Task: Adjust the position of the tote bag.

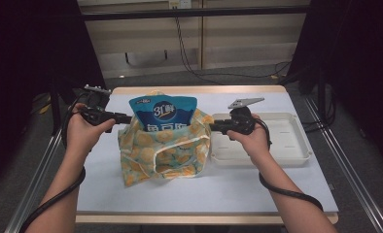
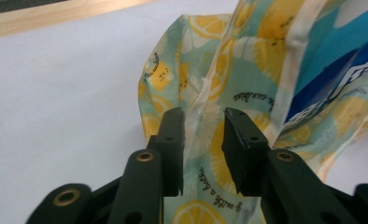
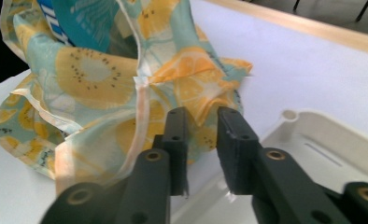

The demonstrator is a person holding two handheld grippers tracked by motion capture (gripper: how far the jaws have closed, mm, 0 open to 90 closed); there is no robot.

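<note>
Lemon bag (image 1: 165,150) between both claws: left claw (image 1: 126,118) and right claw (image 1: 211,127) released, jaws parted, straddling bag's side edges; pouch (image 1: 164,114) upright inside.

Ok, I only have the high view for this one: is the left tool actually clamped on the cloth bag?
Observer: No. The left gripper view shows the left tool open; a seam of the bag runs between its jaws, and the pads aren't pressing on it.
Operator: And the right tool?
Observer: The right tool is open too. A corner of the bag shows in the gap, but I can't tell whether it lies between the jaws or just past them.
Operator: What's under that tool?
Observer: The rim of the white tray, right beside the bag.
</note>
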